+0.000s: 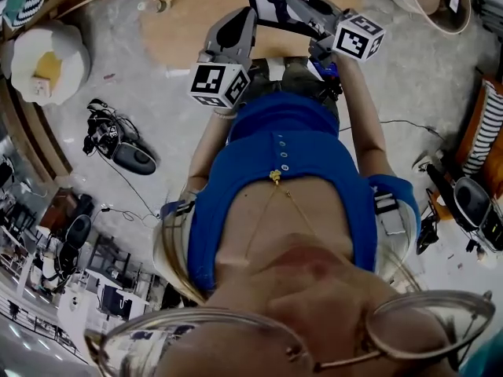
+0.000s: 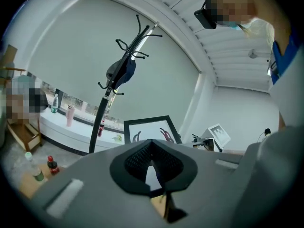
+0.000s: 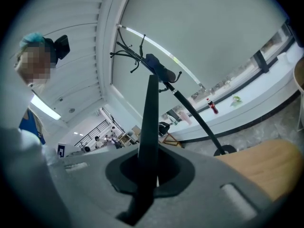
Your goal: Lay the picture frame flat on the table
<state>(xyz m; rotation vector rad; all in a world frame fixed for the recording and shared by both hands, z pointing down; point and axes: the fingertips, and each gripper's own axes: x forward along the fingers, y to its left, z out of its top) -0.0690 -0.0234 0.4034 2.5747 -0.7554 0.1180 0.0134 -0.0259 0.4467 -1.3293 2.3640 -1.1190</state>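
Picture frame (image 1: 279, 2) upright on wooden table (image 1: 181, 30), set back from near edge; right gripper (image 1: 305, 10) at frame's right side, jaws pinching its thin black edge (image 3: 149, 122); left gripper (image 1: 238, 22) just left of frame, not touching, jaws pressed together on nothing; from left gripper view, frame (image 2: 151, 129) faces it, ahead of jaws.

Tabletop (image 1: 185, 42) bare left of picture frame (image 1: 277, 0); bottles (image 1: 156, 5) at edge.
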